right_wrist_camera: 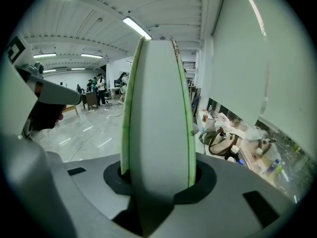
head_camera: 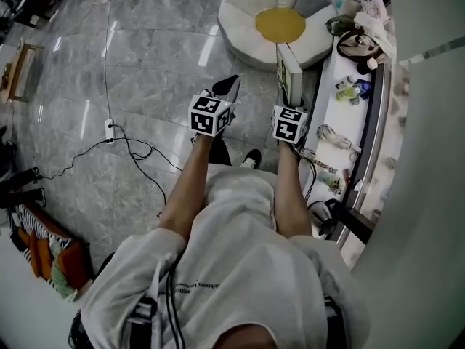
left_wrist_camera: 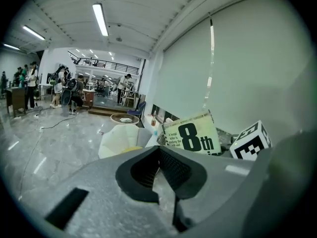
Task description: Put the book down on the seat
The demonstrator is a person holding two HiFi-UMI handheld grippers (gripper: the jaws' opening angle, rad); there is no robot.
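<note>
Open-plan workspace: polished stone floor [head_camera: 145, 71], ceiling strip lights [left_wrist_camera: 100, 19] (people [left_wrist_camera: 75, 94] gathered far off).

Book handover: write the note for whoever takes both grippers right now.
Right gripper: shut on the book, held on edge.
Left gripper: shut, empty, beside the right.
Seat: white flower cushion, yellow centre, on the floor just ahead.
Done: book in grip at the seat's near edge.
Left: lower the book onto the seat, open the jaws.
</note>
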